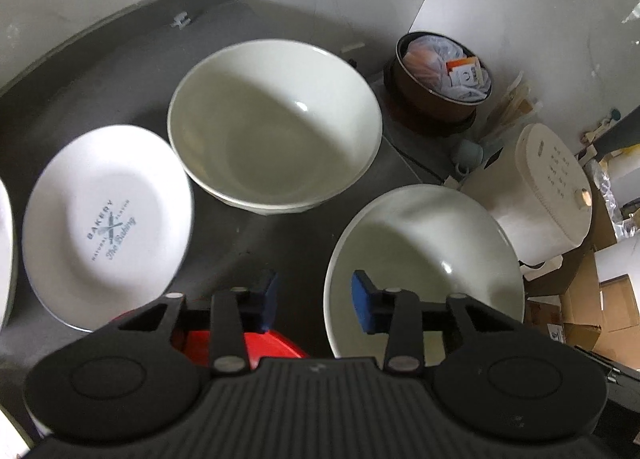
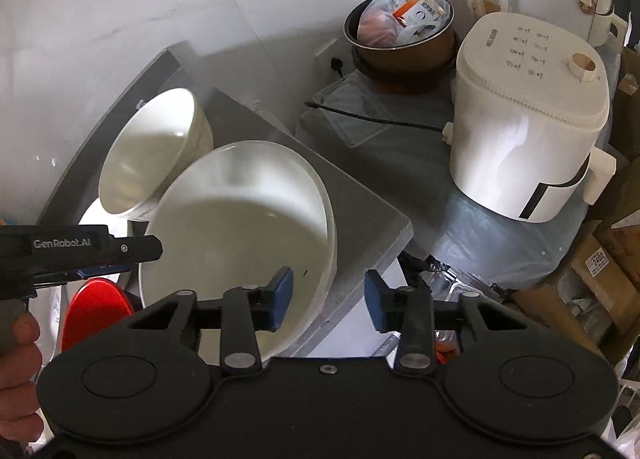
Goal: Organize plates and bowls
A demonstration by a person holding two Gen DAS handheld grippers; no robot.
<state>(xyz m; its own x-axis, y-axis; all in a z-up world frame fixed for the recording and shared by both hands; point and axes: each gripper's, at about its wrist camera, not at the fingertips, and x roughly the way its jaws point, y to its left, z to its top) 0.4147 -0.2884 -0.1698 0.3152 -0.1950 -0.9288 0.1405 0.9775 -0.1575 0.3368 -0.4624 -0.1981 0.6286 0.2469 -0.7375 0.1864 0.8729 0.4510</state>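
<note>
On the dark grey counter a large cream bowl stands at the back. A second cream bowl sits at the near right corner, and a white "Bakery" plate lies at the left. A red dish shows under my left gripper, which is open above the counter beside the near bowl's left rim. In the right wrist view my right gripper is open, straddling the near bowl's right rim without touching it. The back bowl and red dish lie to the left.
A white appliance and a brown pot filled with bags stand to the right, beyond the counter edge. A black cable runs across a clear lid. Cardboard boxes are at the far right. The left gripper's body and a hand show at the left.
</note>
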